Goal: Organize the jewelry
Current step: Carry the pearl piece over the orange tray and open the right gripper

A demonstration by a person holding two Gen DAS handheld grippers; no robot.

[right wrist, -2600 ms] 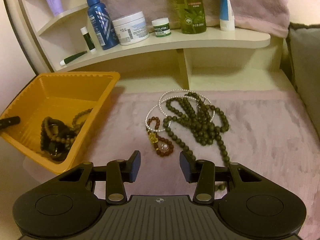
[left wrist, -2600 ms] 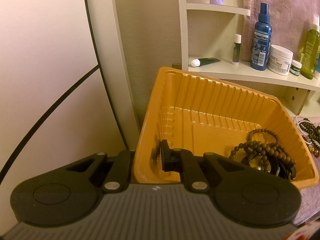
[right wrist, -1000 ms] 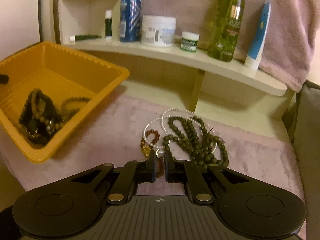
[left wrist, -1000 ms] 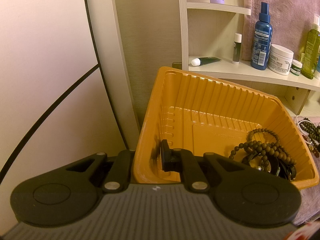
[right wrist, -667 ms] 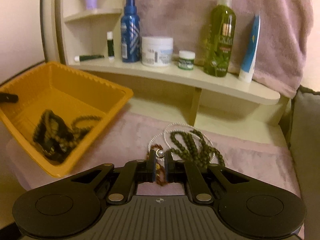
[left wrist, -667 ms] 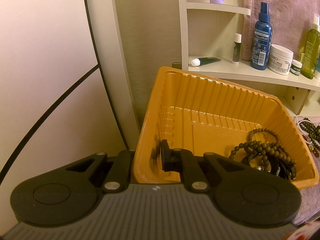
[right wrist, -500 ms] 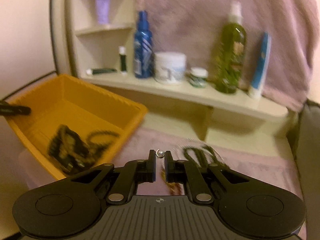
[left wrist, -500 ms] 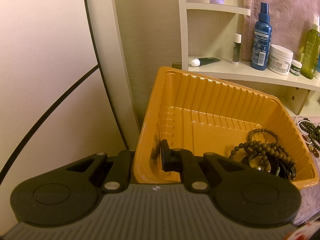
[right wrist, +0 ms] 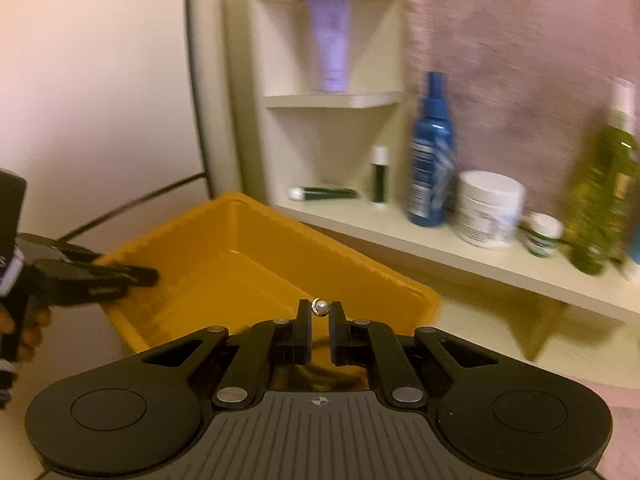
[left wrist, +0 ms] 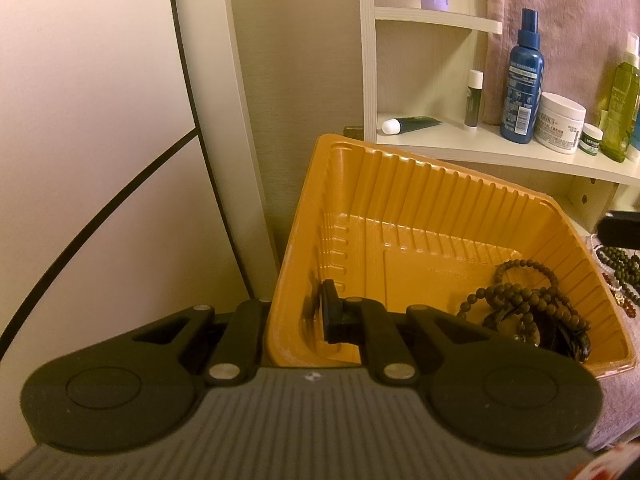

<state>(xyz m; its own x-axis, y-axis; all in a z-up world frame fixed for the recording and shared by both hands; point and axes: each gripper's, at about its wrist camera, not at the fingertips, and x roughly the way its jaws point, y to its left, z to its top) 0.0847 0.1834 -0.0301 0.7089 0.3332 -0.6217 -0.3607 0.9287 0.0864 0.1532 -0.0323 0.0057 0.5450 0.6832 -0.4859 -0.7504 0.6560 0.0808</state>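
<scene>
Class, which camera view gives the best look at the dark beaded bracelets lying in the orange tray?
The left wrist view: the dark beaded bracelets lie sharp and unobstructed in the orange tray's near right corner. In the right wrist view the picture is motion-blurred and the right gripper, pinching a pearl piece, hides almost all of them.

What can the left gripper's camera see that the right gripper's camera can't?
Only the left wrist view shows the dark bead bracelets lying in the tray and more beads on the pink cloth outside it. Only the right wrist view shows the small pearl piece pinched in the right gripper. Both show the orange tray, the left gripper clamped on its wall, and the blue spray bottle.
</scene>
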